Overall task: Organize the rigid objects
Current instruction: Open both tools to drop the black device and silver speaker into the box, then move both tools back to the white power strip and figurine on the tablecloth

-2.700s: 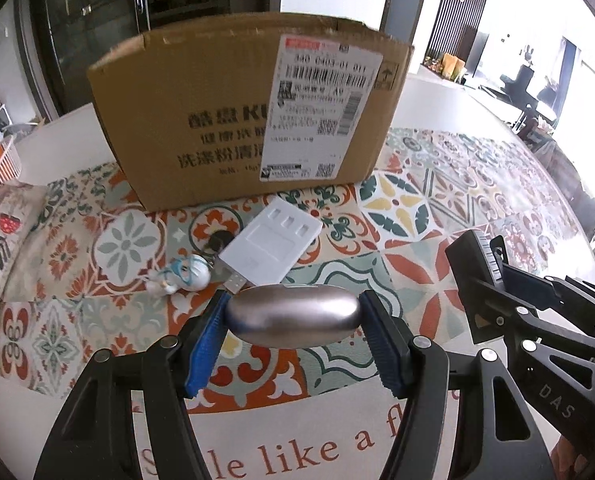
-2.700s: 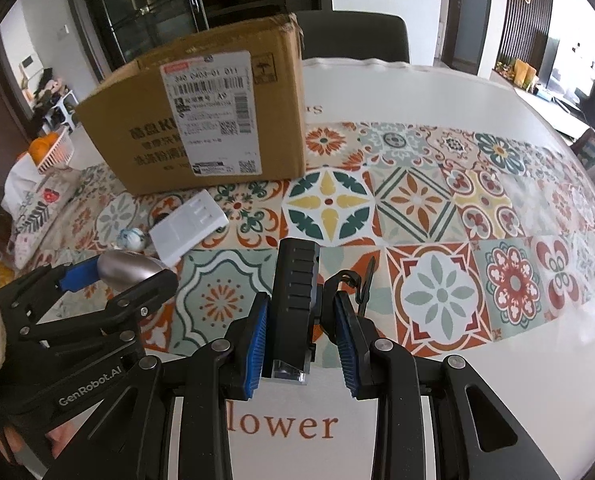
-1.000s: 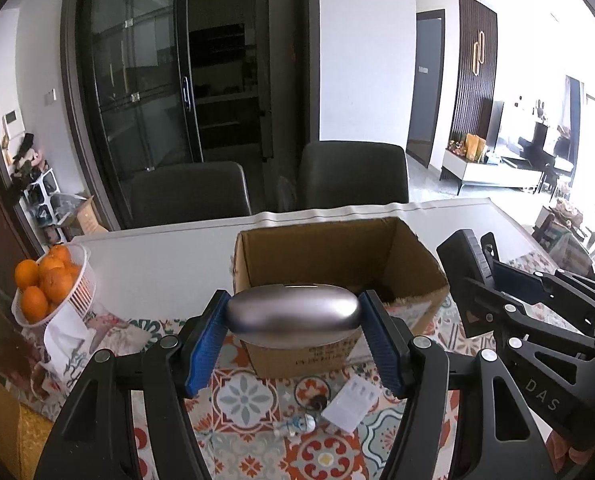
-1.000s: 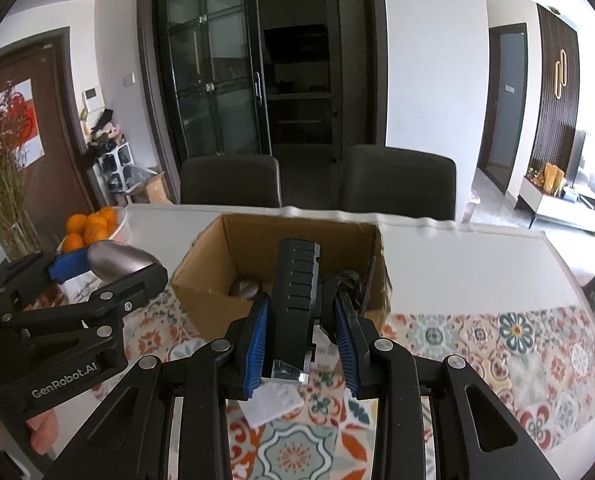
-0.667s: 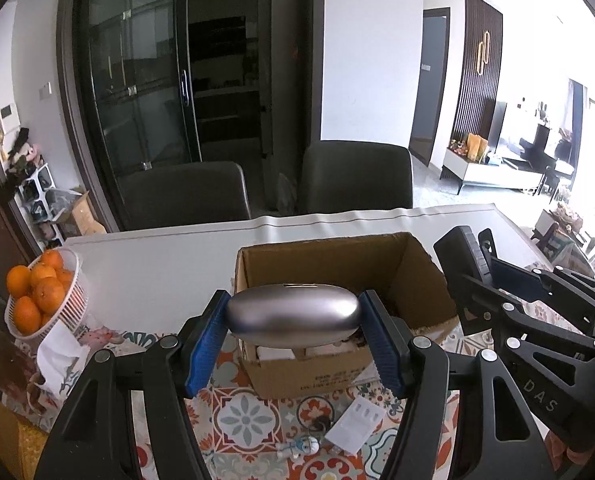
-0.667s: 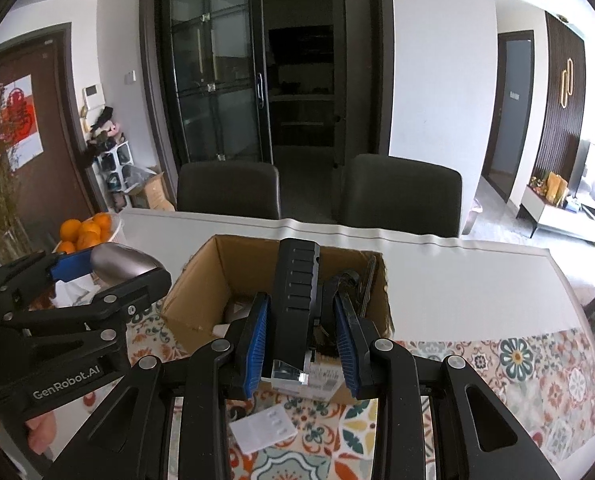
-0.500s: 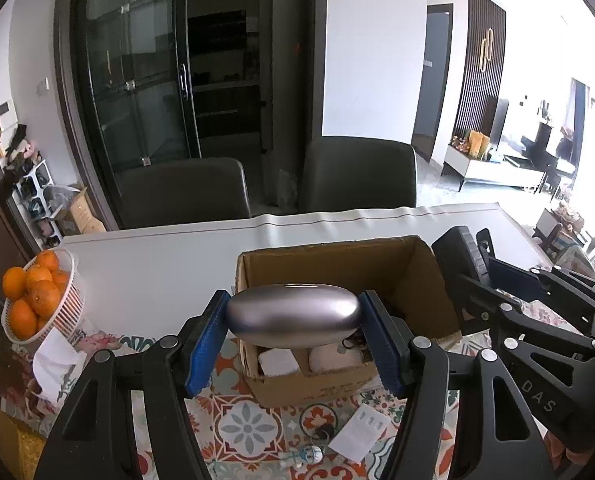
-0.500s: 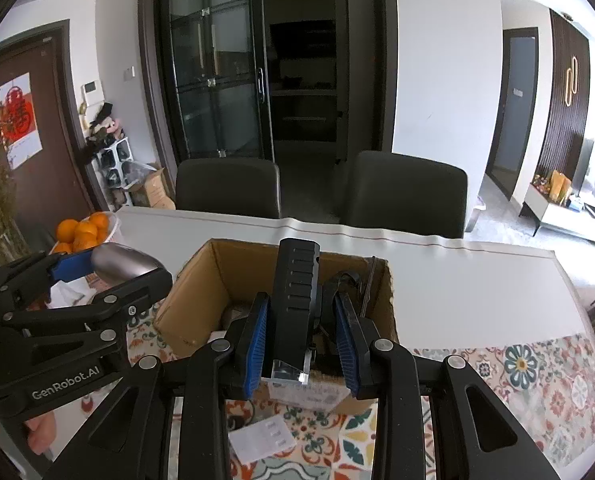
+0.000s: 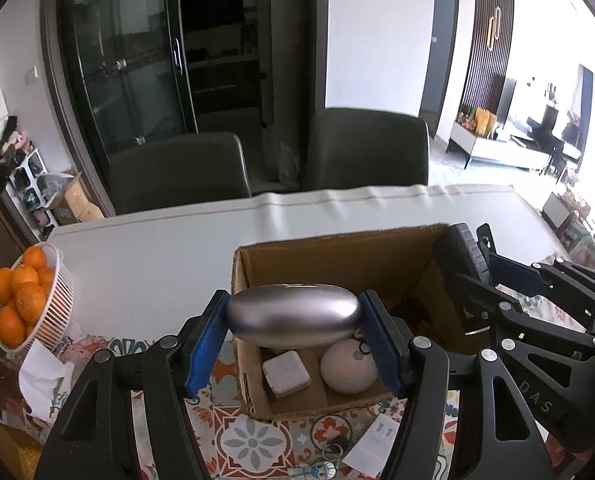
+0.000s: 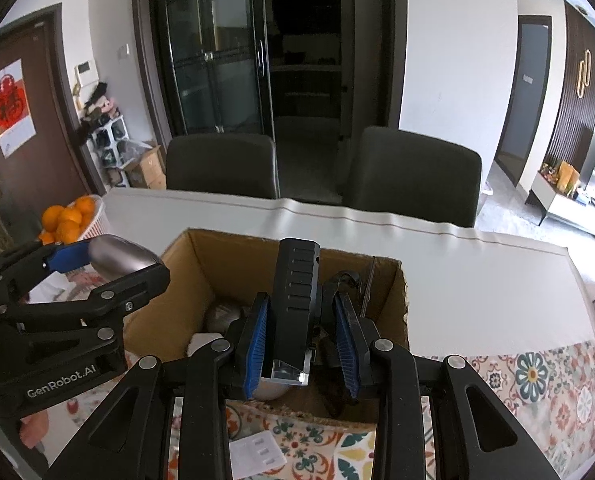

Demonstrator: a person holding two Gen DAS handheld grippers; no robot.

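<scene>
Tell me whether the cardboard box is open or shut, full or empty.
Open and partly filled. The cardboard box has no flaps over its top; a white square block and a round beige object lie on its floor, with brown floor still bare.

Your box (image 9: 337, 264) sits on the table (image 9: 157, 248); basket (image 9: 53, 320) to its left, two chairs (image 9: 177, 172) behind, card (image 9: 377, 440) in front.

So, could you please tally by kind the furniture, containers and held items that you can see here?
Dark chairs: 2
Cardboard box: 1
Basket of oranges: 1
Held items, a silver oval and a black ribbed device: 2
Total: 6
</scene>
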